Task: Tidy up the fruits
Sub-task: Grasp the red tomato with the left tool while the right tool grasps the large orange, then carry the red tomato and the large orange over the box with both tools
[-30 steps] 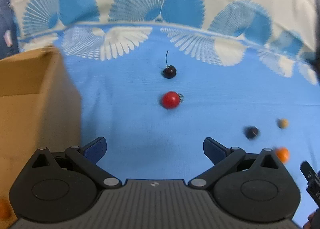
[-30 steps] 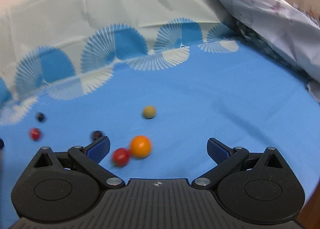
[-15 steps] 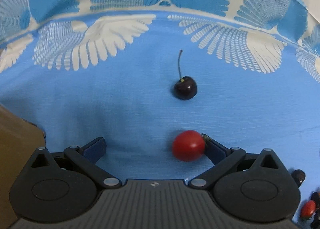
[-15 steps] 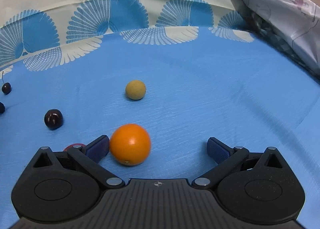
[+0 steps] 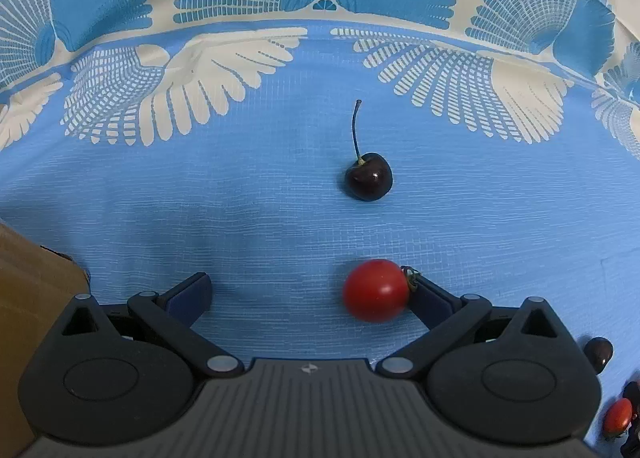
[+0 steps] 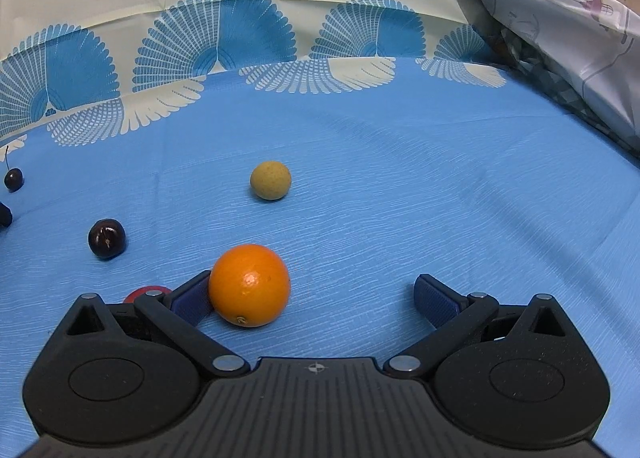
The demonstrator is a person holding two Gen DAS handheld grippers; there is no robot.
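My left gripper (image 5: 308, 294) is open, low over the blue cloth. A red cherry tomato (image 5: 376, 290) lies between its fingers, touching the right fingertip (image 5: 430, 300). A dark cherry with a stem (image 5: 369, 176) lies beyond it. My right gripper (image 6: 314, 298) is open. An orange (image 6: 249, 285) lies between its fingers against the left fingertip (image 6: 192, 300). A second red tomato (image 6: 146, 293) shows partly behind that finger. A dark cherry (image 6: 106, 238) lies to the left and a tan round fruit (image 6: 271, 180) lies ahead.
A cardboard box (image 5: 28, 298) stands at the left in the left wrist view. A dark cherry (image 5: 599, 352) and a red tomato (image 5: 617, 416) lie at its right edge. The stemmed cherry also shows in the right wrist view (image 6: 13, 179). Patterned bedding (image 6: 560, 17) rises at the right.
Both grippers moved forward and down until the tomato sat between the left fingers and the orange between the right fingers. In the last half second they barely moved.
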